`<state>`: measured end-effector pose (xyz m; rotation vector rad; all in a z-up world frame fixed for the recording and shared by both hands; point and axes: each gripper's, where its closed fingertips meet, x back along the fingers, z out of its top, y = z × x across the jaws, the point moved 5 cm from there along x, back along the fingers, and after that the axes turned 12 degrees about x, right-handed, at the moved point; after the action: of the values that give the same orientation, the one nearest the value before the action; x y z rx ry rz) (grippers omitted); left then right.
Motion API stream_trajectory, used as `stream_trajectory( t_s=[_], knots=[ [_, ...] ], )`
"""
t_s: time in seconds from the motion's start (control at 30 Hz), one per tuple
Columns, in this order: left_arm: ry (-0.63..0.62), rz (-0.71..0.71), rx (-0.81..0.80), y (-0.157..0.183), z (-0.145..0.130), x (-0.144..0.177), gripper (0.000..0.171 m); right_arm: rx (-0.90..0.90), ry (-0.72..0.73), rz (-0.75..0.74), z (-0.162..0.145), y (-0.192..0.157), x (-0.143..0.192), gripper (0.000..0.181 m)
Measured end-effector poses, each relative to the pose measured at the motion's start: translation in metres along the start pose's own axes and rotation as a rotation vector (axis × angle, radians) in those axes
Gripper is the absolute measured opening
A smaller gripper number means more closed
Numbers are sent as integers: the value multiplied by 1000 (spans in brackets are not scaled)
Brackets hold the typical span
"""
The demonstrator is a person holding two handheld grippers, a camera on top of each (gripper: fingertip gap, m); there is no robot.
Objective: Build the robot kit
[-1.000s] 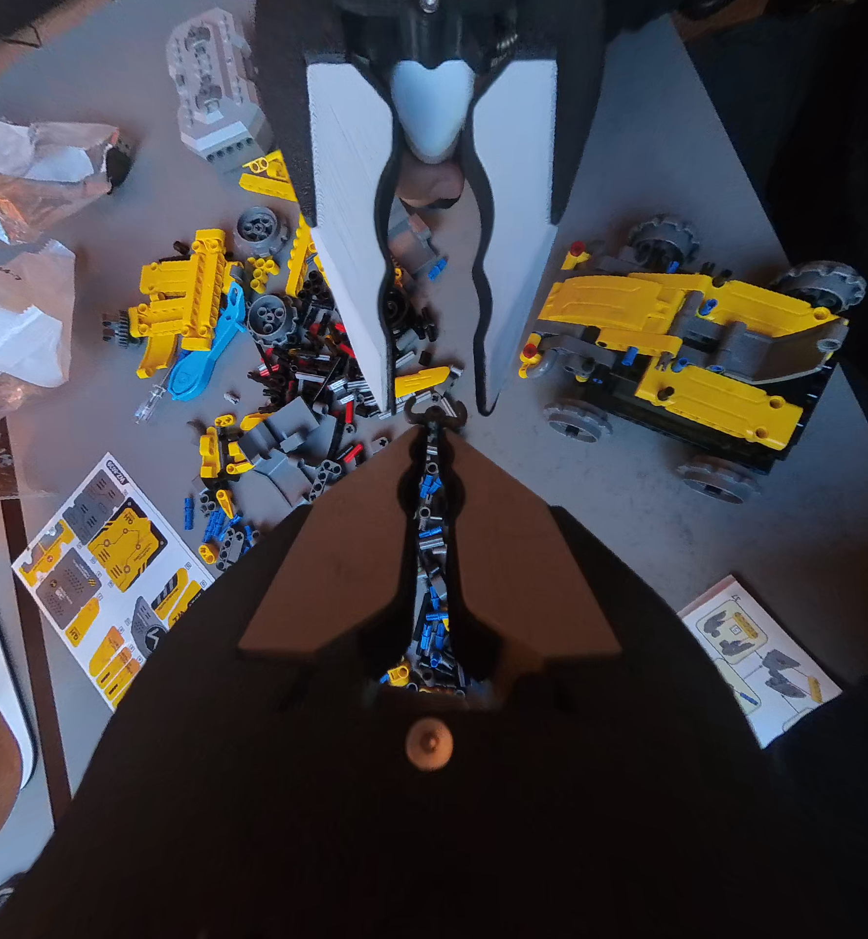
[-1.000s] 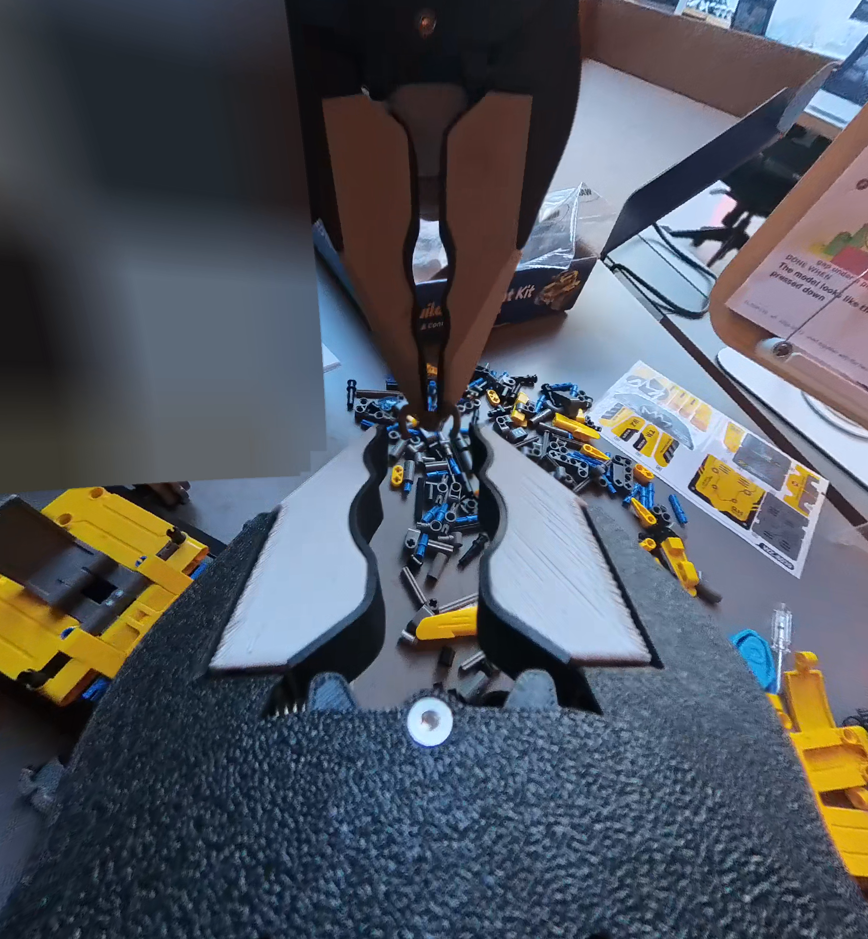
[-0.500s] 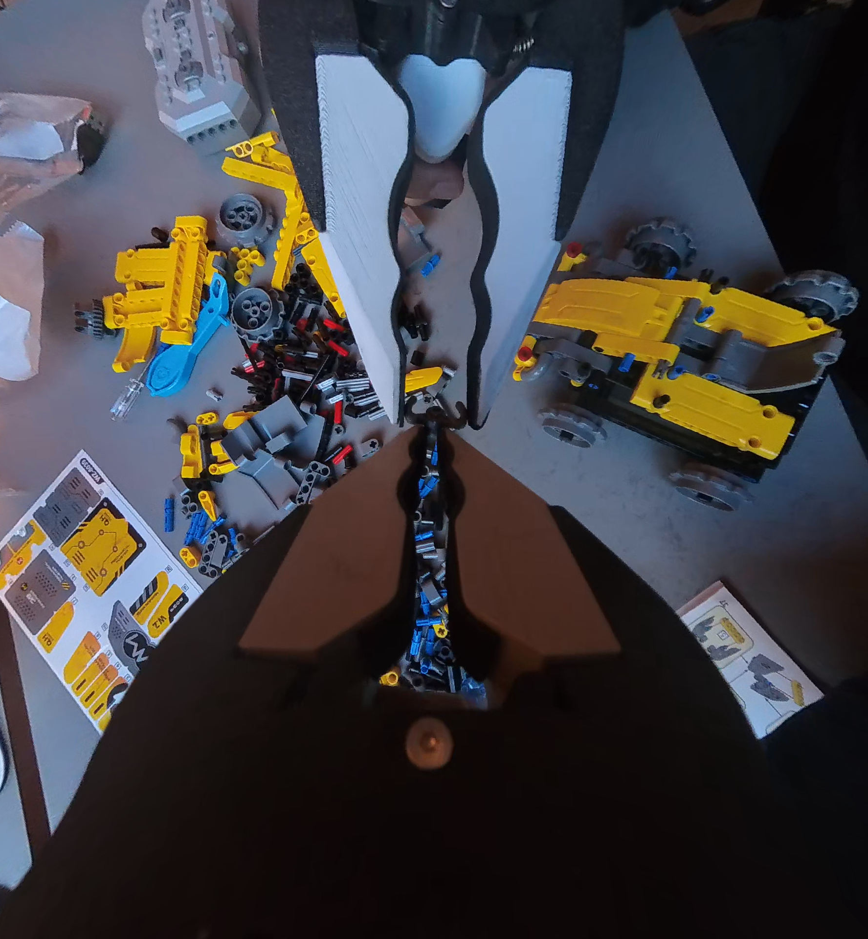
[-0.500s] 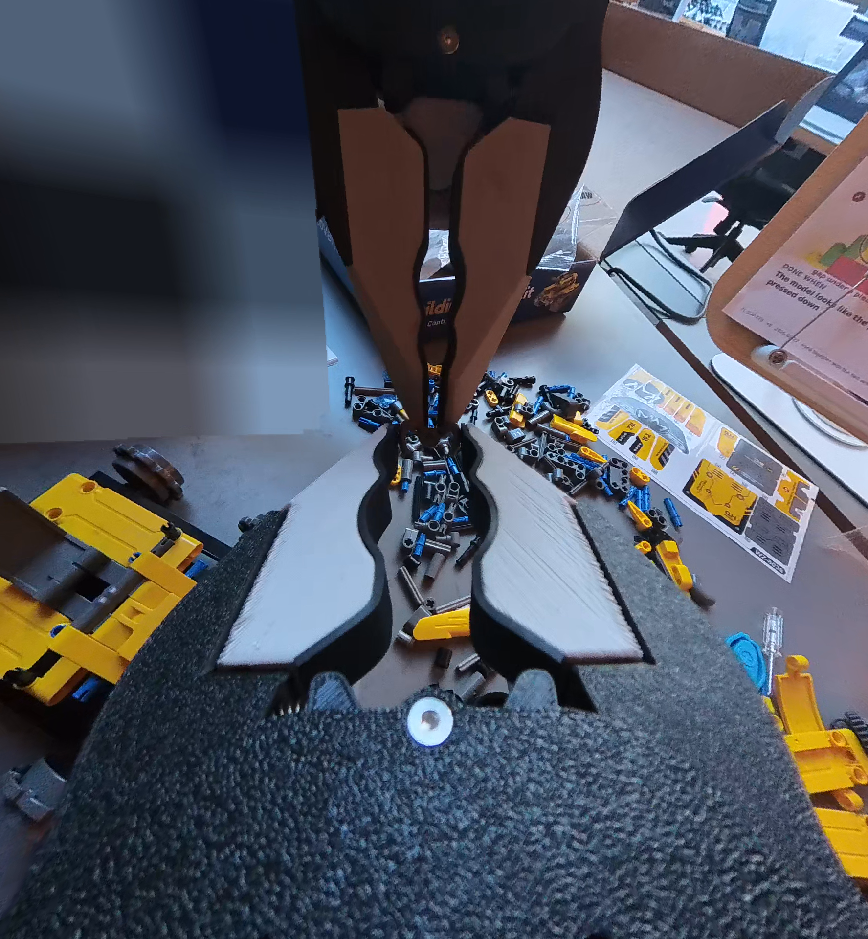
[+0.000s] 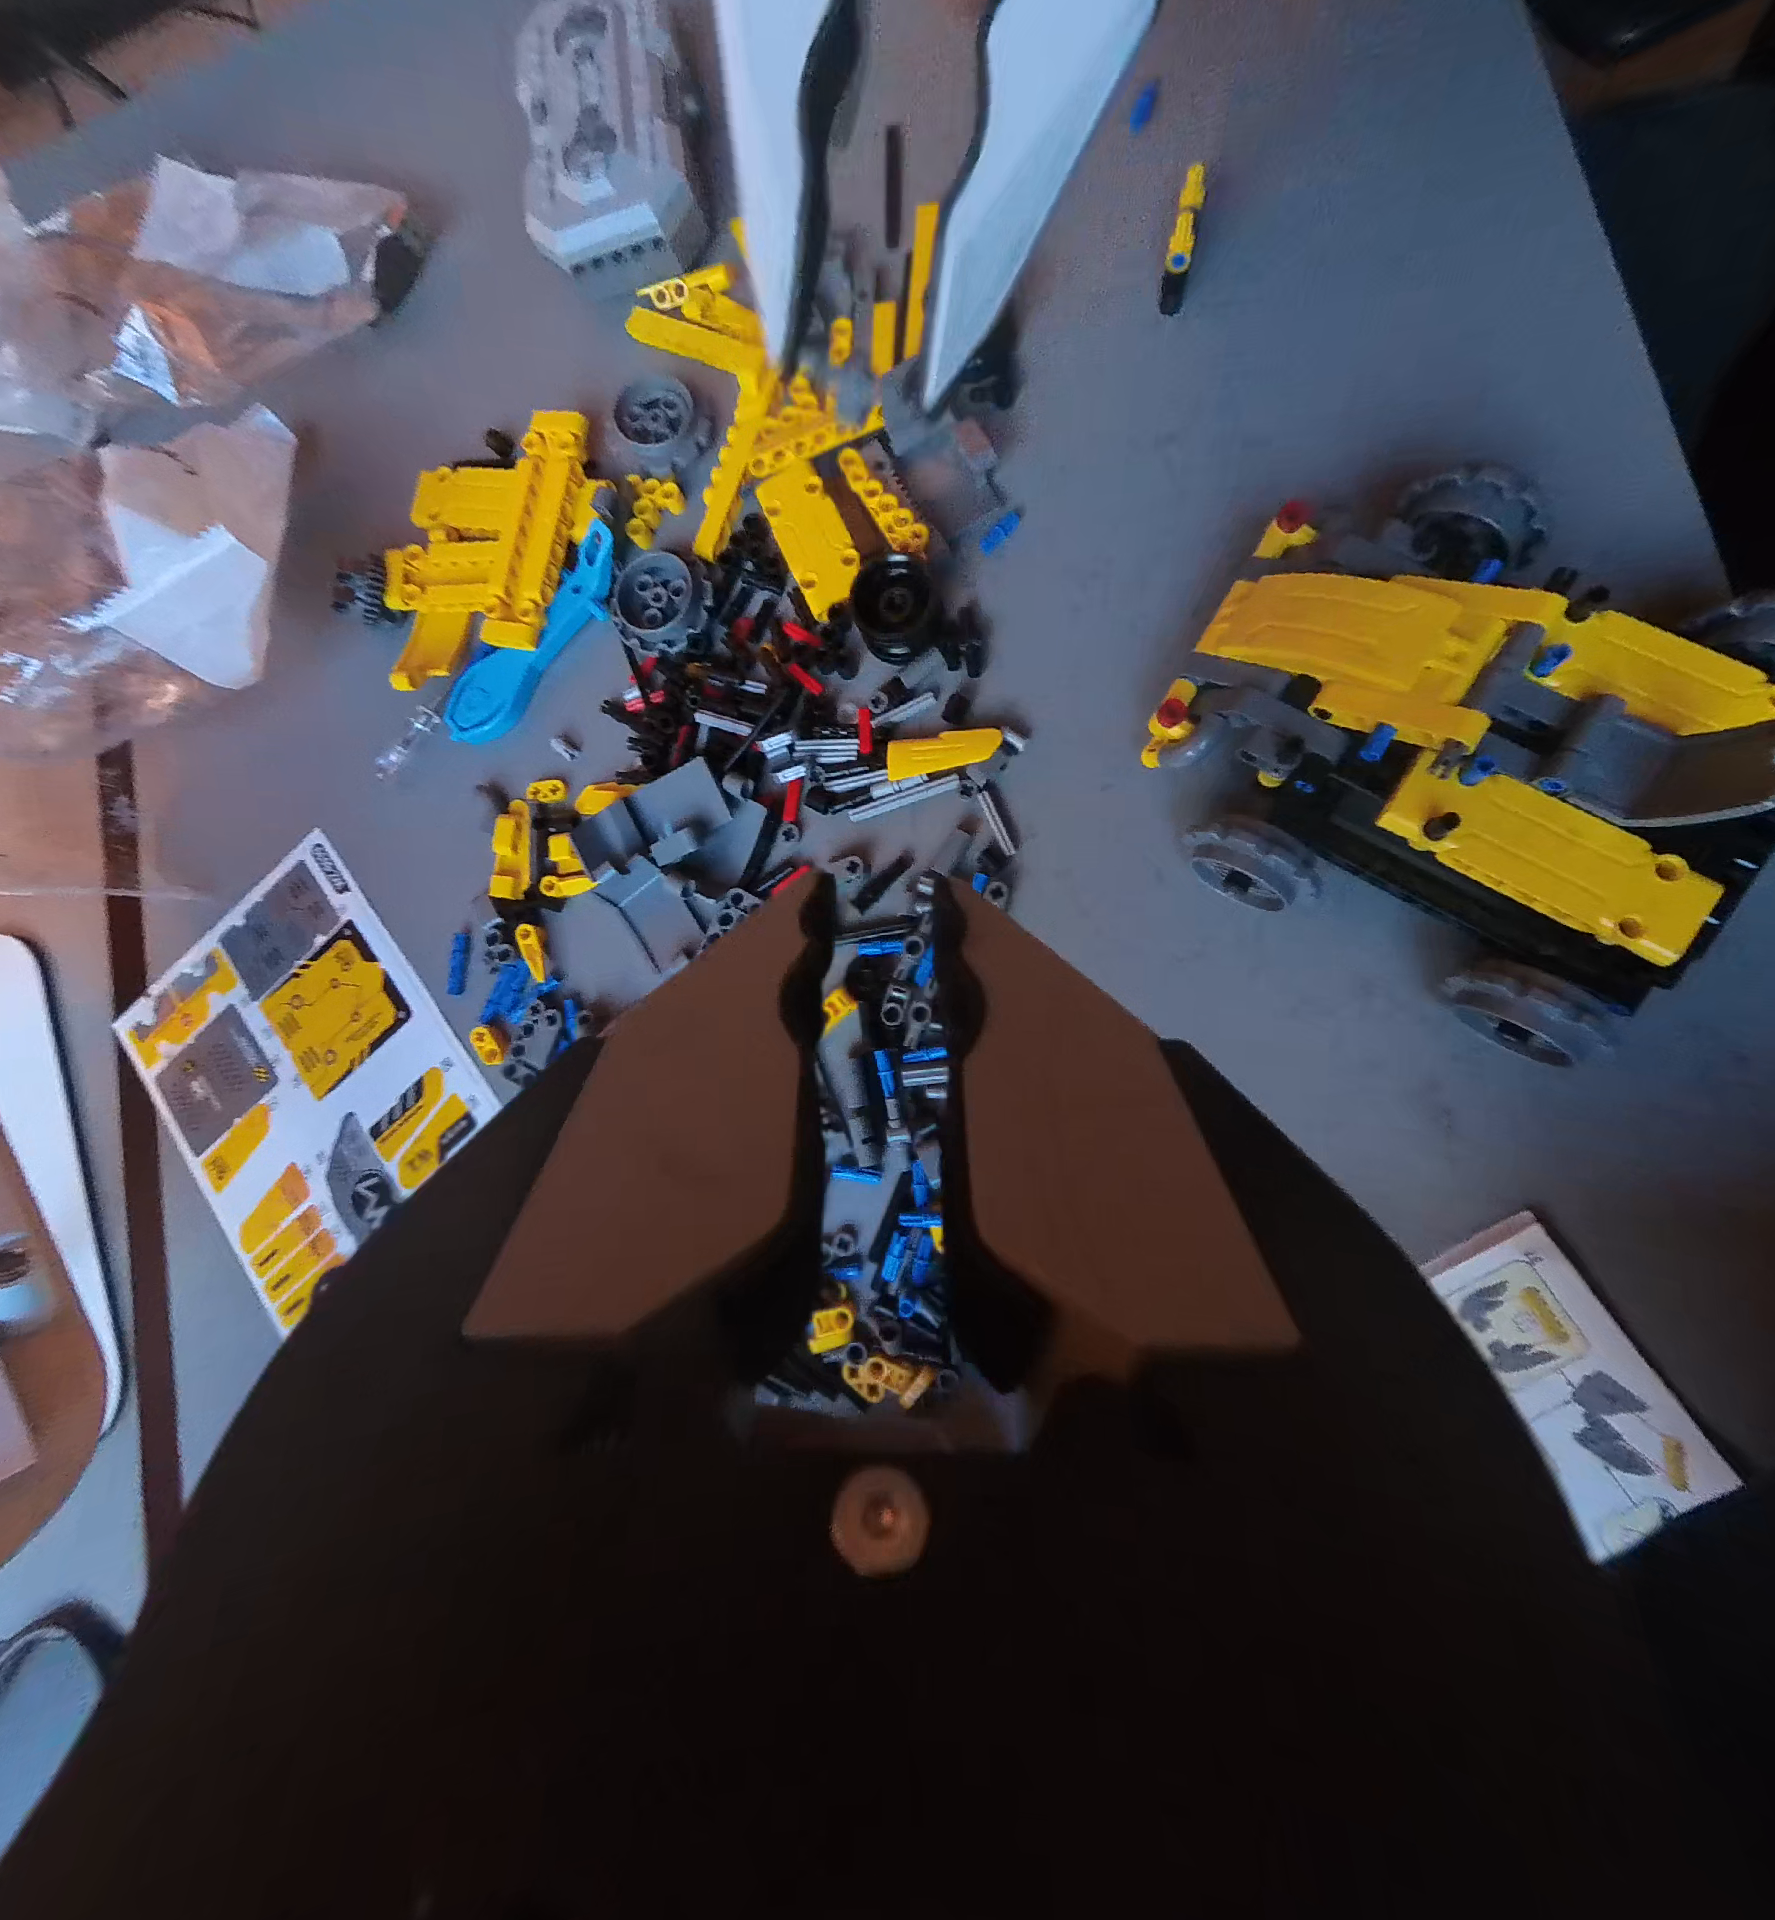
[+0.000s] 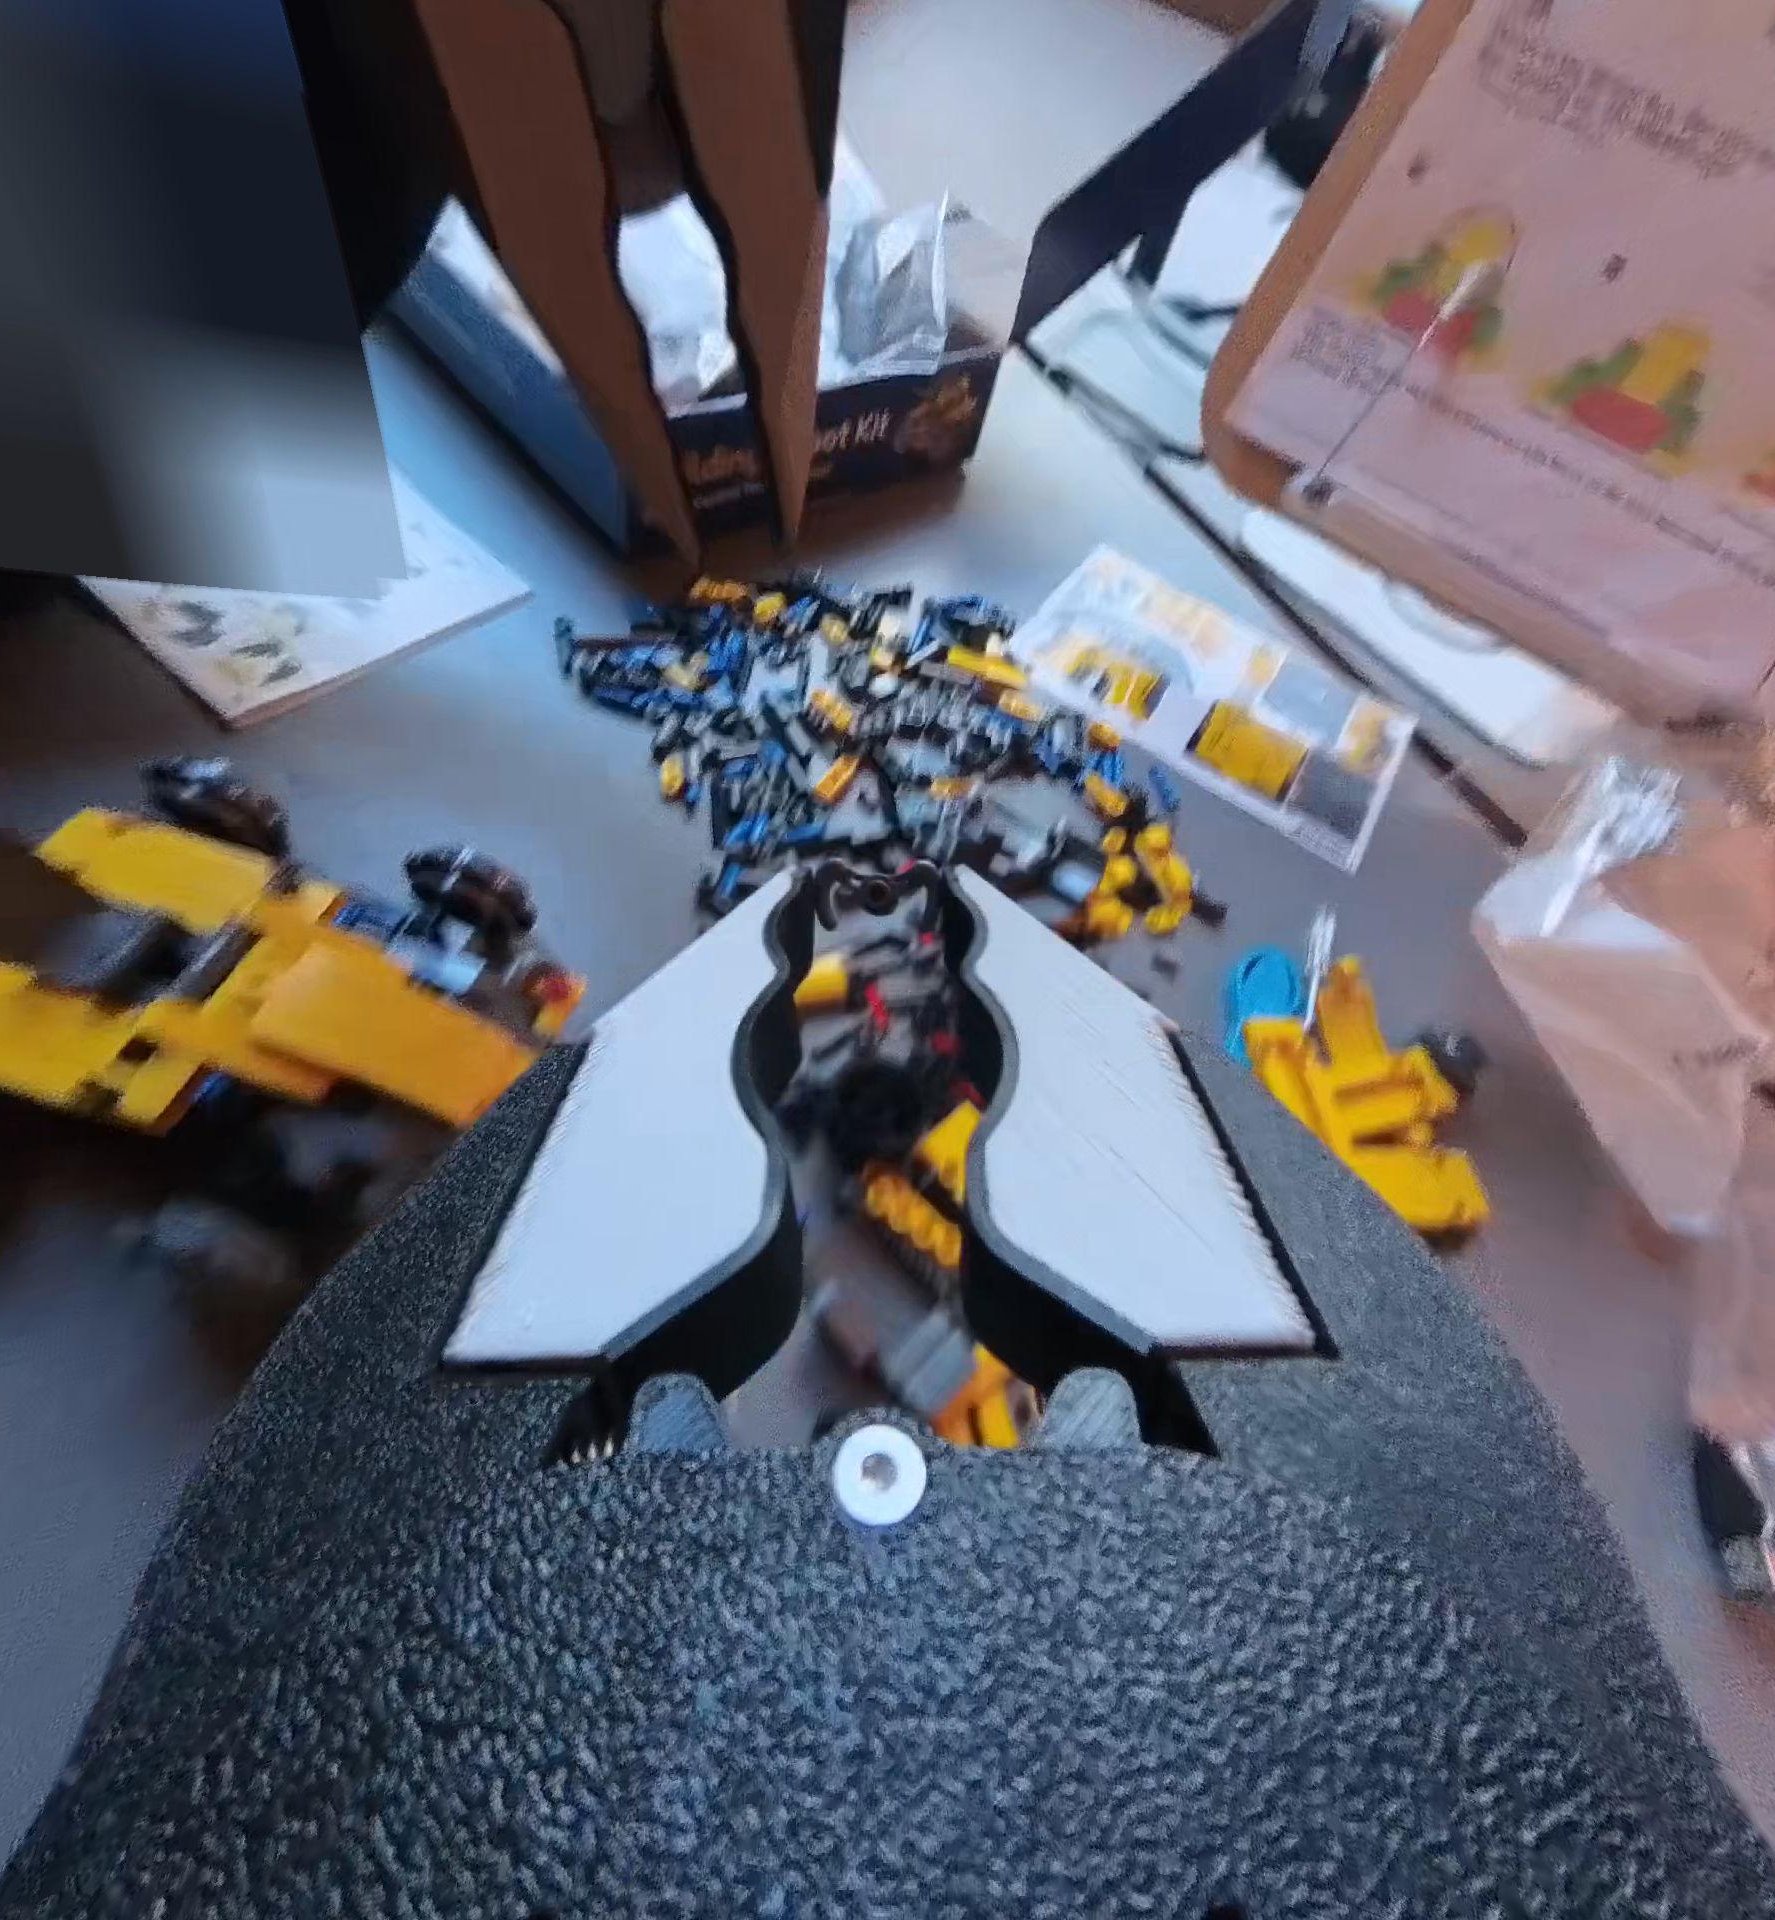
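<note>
1. Brown-faced left fingers (image 5: 885, 888): parted, a clear gap between the tips, nothing held. They hang over the near edge of the loose parts (image 5: 758, 727), above small blue and black pins.
2. White-faced right fingers (image 6: 875, 883): closed on a small black piece (image 6: 841, 881), which spans the gap between the two tips. The right wrist view is blurred, so the piece's shape is unclear beyond curled ends.
3. Black piece, position: at the very tips of the right fingers, above the bench (image 5: 1122, 1039), well apart from the left fingers. In the left wrist view it cannot be made out.
4. Loose parts: yellow beams, grey panels, black, red and blue pins and grey hubs, heaped mid-bench between the two pairs of fingers.
5. Yellow vehicle (image 5: 1465, 748): part-built, grey wheels, beside the heap.
6. Yellow sub-assembly (image 5: 488, 551): on the far side of the heap from the vehicle, a blue tool (image 5: 519, 675) touching it.
7. Sticker sheet (image 5: 311, 1081): flat on the bench, near the heap.
8. Booklet (image 5: 1579, 1382): flat, near the bench edge.
9. Clear bags (image 5: 135, 416): crumpled, beyond the sub-assembly.
10. Grey block (image 5: 602, 135): beside the right fingers.
11. Dark box (image 6: 862, 436): behind the left fingers.
</note>
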<state>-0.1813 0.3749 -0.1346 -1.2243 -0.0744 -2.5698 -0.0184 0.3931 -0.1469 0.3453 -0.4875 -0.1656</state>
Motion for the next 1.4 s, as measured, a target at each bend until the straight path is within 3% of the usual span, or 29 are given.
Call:
stream_trajectory(
  t_s=[0.2,0.3,0.5,0.67,0.9,1.0,1.13,1.23,1.4],
  knots=[
    [-41,20,3,-1,-4,-1,14,-113,-161,129,-44,-33,56,23],
    [-57,31,10,-1,-5,-2,15,-123,-220,189,-55,-64,54,24],
    [-100,42,13,2,-10,-2,16,69,-485,181,-95,-99,38,24],
    [-101,65,36,-1,-10,0,16,85,-481,154,-95,-102,44,29],
    [-13,205,72,-13,4,22,15,102,-393,110,-77,-96,63,32],
    [120,401,163,-26,19,55,15,77,-280,31,-61,-84,73,32],
    [316,730,402,-43,30,103,16,23,-55,-65,-37,-72,77,31],
    [413,810,472,-32,17,113,9,5,39,-99,-28,-68,65,30],
    [455,722,522,-8,-37,100,1,-17,95,-84,-13,-63,25,29]
  ],
)
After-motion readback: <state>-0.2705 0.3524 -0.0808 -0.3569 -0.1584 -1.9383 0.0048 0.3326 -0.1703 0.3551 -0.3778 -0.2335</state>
